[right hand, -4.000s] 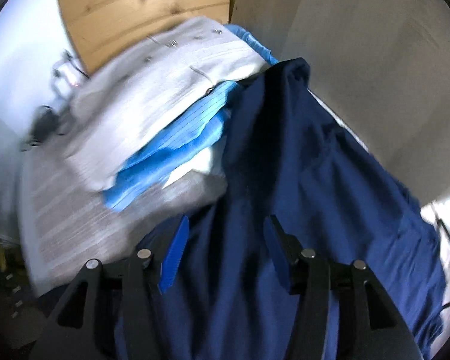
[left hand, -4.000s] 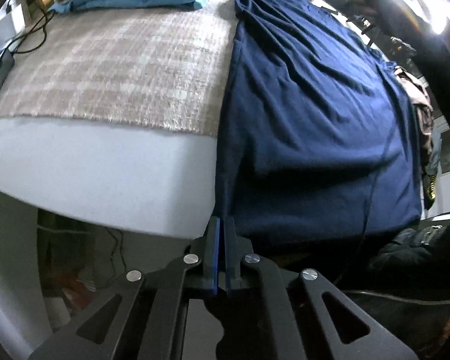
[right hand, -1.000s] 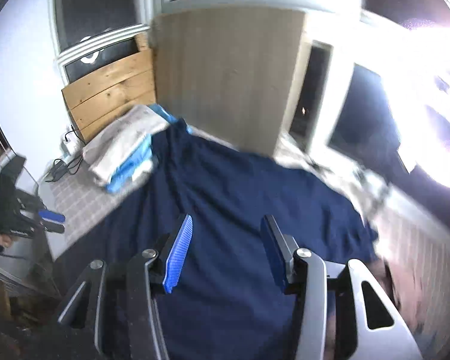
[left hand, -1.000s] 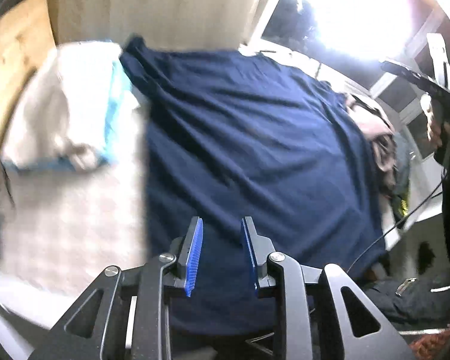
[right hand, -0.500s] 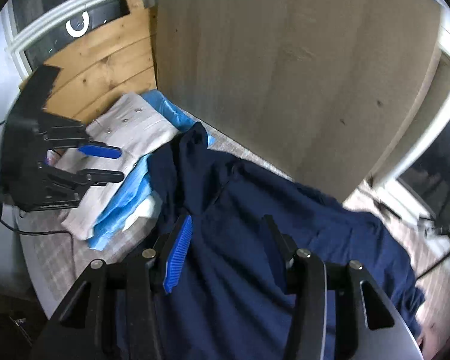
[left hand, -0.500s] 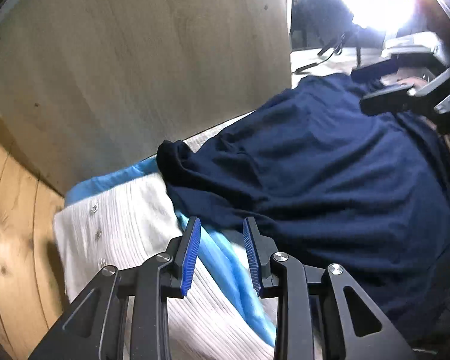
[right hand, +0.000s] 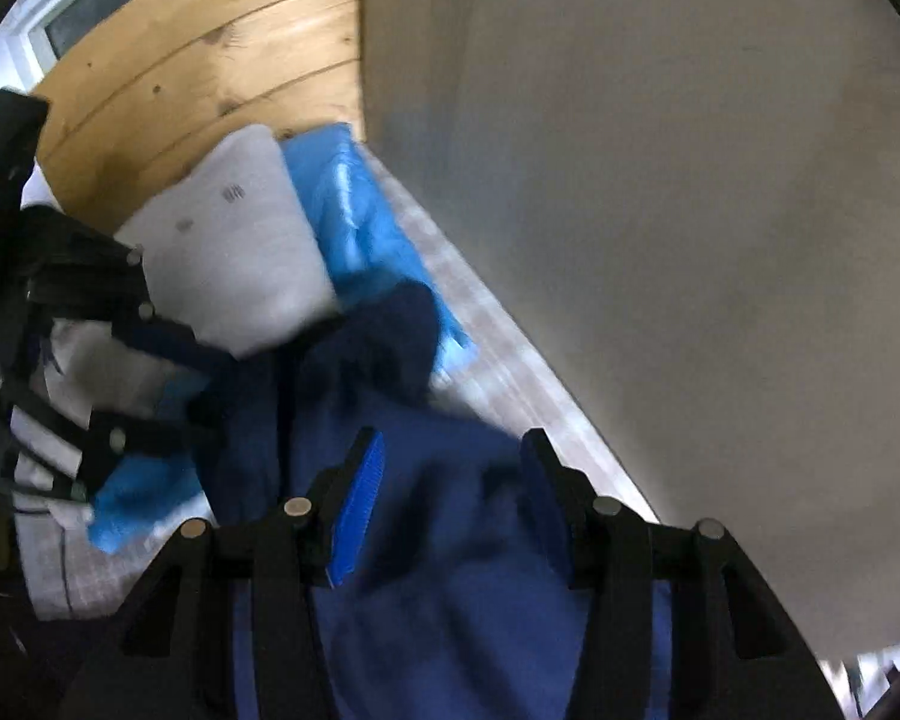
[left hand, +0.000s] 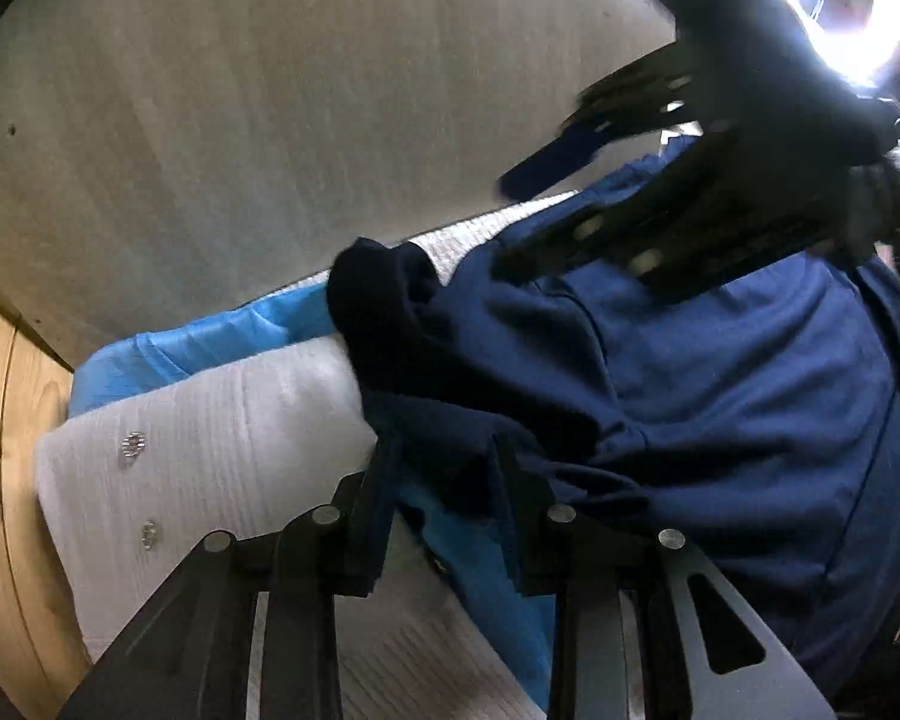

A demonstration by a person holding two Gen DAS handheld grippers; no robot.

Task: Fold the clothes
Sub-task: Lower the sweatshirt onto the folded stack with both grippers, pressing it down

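Two grippers are seen above a navy garment [left hand: 720, 372] that is spread over a checked cover [right hand: 510, 384] beside a pale panel [left hand: 270, 108]. The left gripper [left hand: 444, 480] is lowered to the garment's bunched near edge, where dark folds lie between its two fingers; its jaws stand a little apart, and whether the pads press on the cloth cannot be told from the pictures. The right gripper [right hand: 450, 480] is held over the garment with its jaws apart and nothing clamped, a blue ribbed pad [right hand: 360, 510] being seen on one finger. In the left wrist view the right gripper is shown blurred at the upper right, over the far part of the garment.

A bunched corner of the navy garment [right hand: 384, 342] is laid against a folded white garment [left hand: 210, 438] with small metal snaps, which is stacked on a bright blue garment [left hand: 210, 336]. This stack is set against a wooden board [right hand: 198, 84].

No brand, label or legible writing can be made out on any cloth or on either gripper.
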